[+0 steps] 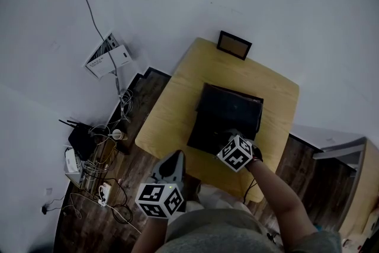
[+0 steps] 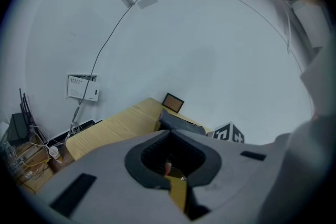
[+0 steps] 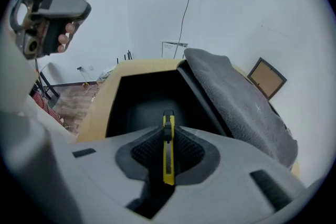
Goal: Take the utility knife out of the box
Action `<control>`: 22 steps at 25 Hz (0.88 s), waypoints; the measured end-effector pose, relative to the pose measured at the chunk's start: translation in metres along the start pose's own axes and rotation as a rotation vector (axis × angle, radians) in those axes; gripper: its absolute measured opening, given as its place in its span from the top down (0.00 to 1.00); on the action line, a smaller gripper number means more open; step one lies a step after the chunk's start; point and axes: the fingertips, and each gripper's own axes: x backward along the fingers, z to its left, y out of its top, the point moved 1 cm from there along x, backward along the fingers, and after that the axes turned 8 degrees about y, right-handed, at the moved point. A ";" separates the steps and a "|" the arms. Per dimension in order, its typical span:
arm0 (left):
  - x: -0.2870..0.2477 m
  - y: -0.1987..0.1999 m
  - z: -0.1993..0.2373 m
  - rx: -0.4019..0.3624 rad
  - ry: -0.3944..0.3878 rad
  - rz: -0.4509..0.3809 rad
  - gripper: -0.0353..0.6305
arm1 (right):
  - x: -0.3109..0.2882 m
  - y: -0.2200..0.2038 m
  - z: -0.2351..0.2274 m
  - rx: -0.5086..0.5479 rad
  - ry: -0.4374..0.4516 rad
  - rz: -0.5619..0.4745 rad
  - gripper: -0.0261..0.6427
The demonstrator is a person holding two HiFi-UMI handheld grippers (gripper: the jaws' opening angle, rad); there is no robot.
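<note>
Utility knife (image 3: 168, 160): yellow, pinched edge-on between pads of right gripper (image 3: 168, 131), jaws closed onto it, tip over the open black box (image 3: 137, 105). Left gripper (image 2: 170, 134): jaws together, nothing held, near edge of table (image 1: 172, 103). Done: grasp. Remaining, by judgement: lift knife clear of box.

1. The utility knife (image 3: 168, 162), slim and yellow with a black slider, stood edge-on, pinched in the right gripper (image 3: 168, 131), over the box interior.
2. The box (image 3: 137, 105) was black and open, lid tilted back.
</note>
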 end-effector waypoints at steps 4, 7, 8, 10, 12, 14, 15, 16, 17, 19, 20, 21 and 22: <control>0.011 -0.001 -0.001 -0.016 -0.025 -0.004 0.94 | 0.017 0.011 0.006 -0.022 -0.043 -0.050 0.88; 0.022 -0.004 -0.003 -0.030 -0.051 -0.005 0.94 | 0.033 0.019 0.014 -0.043 -0.084 -0.095 0.88; 0.025 -0.005 -0.003 -0.035 -0.061 -0.006 0.94 | 0.039 0.021 0.017 -0.052 -0.100 -0.111 0.88; 0.034 -0.007 -0.003 -0.047 -0.079 -0.004 0.94 | 0.052 0.026 0.025 -0.074 -0.132 -0.147 0.88; 0.044 -0.010 -0.003 -0.058 -0.097 -0.002 0.94 | 0.066 0.030 0.034 -0.099 -0.164 -0.185 0.88; 0.054 -0.013 -0.003 -0.068 -0.113 -0.001 0.94 | 0.079 0.033 0.044 -0.125 -0.197 -0.221 0.88; 0.059 -0.014 -0.003 -0.072 -0.121 -0.001 0.94 | 0.086 0.035 0.050 -0.135 -0.214 -0.236 0.88; 0.065 -0.015 -0.003 -0.077 -0.128 -0.002 0.94 | 0.092 0.036 0.057 -0.142 -0.228 -0.250 0.88; 0.071 -0.017 -0.003 -0.080 -0.135 -0.003 0.94 | 0.098 0.037 0.063 -0.149 -0.242 -0.262 0.88; 0.083 -0.020 -0.004 -0.087 -0.149 -0.005 0.94 | 0.109 0.037 0.077 -0.162 -0.267 -0.285 0.88; 0.089 -0.022 -0.005 -0.091 -0.156 -0.006 0.94 | 0.115 0.037 0.084 -0.169 -0.280 -0.296 0.88; 0.094 -0.023 -0.006 -0.094 -0.164 -0.008 0.94 | 0.120 0.037 0.090 -0.177 -0.294 -0.306 0.88; 0.100 -0.025 -0.007 -0.097 -0.171 -0.011 0.94 | 0.125 0.037 0.097 -0.185 -0.307 -0.318 0.88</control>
